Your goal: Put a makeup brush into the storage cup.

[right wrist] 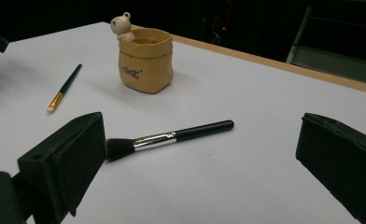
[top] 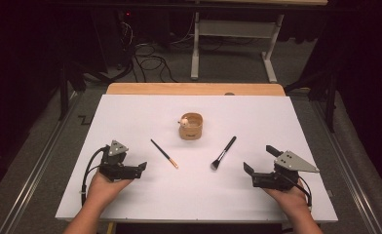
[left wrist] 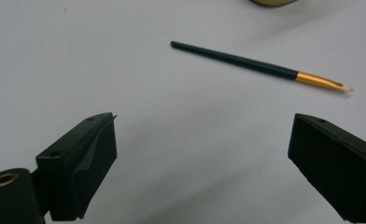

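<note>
- The little tan pot (top: 191, 126), the one with a tiny bear figure (right wrist: 122, 25) perched on its rim, is sitting upright around the middle of the counter (top: 130, 117), a bit toward the far edge. Can't really see down inside it from any angle, so no idea what's in it.
- The thin brush (top: 164, 153) is lying flat on the counter, left of the pot and nearer the front edge. It's running diagonally: dark handle end pointing toward the far left corner, gold ferrule and pale tip pointing toward the near right.
- The fluffy brush (top: 223, 153) is lying flat too, right of the pot, basically mirroring the thin one: black handle pointing to the far right, dark bristles pointing near left, with a silver ferrule in between.
- The two brush heads are angling toward each other but staying well apart.
- The left gripper (top: 139, 169) is sitting near the front left, its fingers spread wide apart and gripping nothing, with the thin brush just ahead of it.
- The right gripper (top: 258, 160) is near the front right, fingers also wide apart and empty, the fluffy brush's bristles showing just beside one finger (right wrist: 64, 163) in the right gripper view.
</note>
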### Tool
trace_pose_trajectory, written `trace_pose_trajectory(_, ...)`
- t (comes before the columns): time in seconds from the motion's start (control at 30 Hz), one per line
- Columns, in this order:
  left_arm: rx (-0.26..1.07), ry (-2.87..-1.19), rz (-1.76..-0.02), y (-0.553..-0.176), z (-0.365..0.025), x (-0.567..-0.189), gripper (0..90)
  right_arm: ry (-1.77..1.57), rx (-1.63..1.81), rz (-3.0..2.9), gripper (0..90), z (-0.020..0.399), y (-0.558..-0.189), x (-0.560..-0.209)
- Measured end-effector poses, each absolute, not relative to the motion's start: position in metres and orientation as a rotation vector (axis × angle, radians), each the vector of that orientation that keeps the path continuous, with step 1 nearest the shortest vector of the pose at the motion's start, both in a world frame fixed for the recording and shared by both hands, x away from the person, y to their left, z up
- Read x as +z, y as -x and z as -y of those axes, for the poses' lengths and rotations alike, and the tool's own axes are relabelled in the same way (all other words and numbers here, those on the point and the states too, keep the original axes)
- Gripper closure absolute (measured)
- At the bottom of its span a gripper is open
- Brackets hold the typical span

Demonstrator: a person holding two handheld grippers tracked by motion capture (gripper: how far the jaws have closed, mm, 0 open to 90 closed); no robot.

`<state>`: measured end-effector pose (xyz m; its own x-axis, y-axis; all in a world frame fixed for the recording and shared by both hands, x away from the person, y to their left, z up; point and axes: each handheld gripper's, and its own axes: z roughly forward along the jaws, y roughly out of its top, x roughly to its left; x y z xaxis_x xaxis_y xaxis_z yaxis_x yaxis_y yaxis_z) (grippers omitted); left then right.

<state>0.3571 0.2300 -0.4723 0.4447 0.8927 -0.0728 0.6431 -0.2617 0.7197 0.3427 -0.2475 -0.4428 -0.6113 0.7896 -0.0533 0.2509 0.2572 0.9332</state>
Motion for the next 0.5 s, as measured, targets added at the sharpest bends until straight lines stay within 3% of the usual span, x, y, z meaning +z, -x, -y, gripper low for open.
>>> trace_pose_trajectory(0.5, 0.26, -2.104, -1.416, -0.376, -0.224, -0.448, 10.4, -0.937, 1.394, -2.014, 2.4, 0.25, -0.342, -0.443)
